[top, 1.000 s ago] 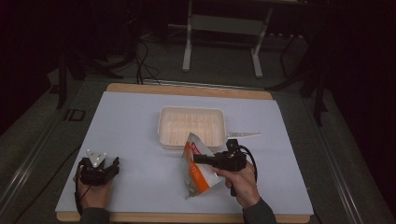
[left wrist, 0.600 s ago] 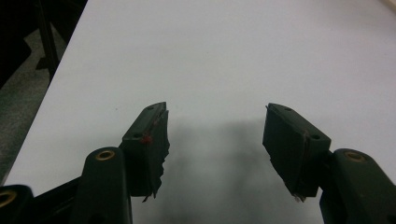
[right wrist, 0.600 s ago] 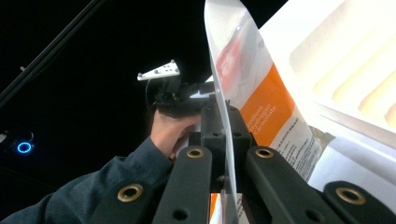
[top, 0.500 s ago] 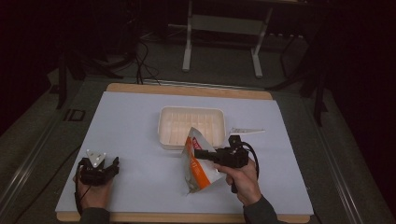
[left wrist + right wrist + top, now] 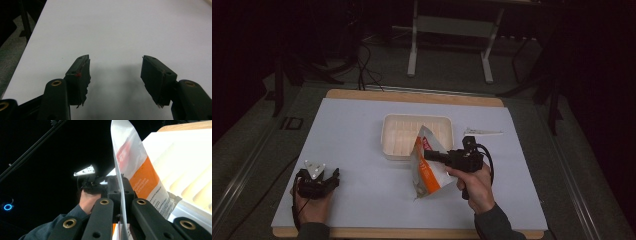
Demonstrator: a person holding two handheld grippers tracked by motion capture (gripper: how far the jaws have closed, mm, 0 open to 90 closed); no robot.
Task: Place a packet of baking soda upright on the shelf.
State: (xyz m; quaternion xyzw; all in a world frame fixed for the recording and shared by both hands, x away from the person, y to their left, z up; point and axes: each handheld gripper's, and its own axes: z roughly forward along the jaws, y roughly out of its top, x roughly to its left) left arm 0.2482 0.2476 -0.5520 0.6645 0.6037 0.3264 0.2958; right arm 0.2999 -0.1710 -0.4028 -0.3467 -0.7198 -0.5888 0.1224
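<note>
An orange and white pouch [image 5: 428, 170] hangs tilted above the table in front of the white tray [image 5: 392, 130]. My right gripper [image 5: 432, 155] is shut on the pouch's upper edge; in the right gripper view the thin pouch [image 5: 140, 177] runs up between the closed jaws of that gripper [image 5: 121, 195]. At the table's near left, my left gripper [image 5: 327, 177] rests low over the white table cover [image 5: 125, 30]. Its jaws stand wide apart with nothing between them [image 5: 115, 72].
A small white strip [image 5: 482, 132] lies on the cover to the right of the tray. The table's wooden edge [image 5: 412, 96] runs along the far side, with metal stand legs [image 5: 412, 55] on the dark floor beyond.
The right gripper has lifted the pouch a little higher and turned it more upright near the tray. The left gripper has stayed where it was.
</note>
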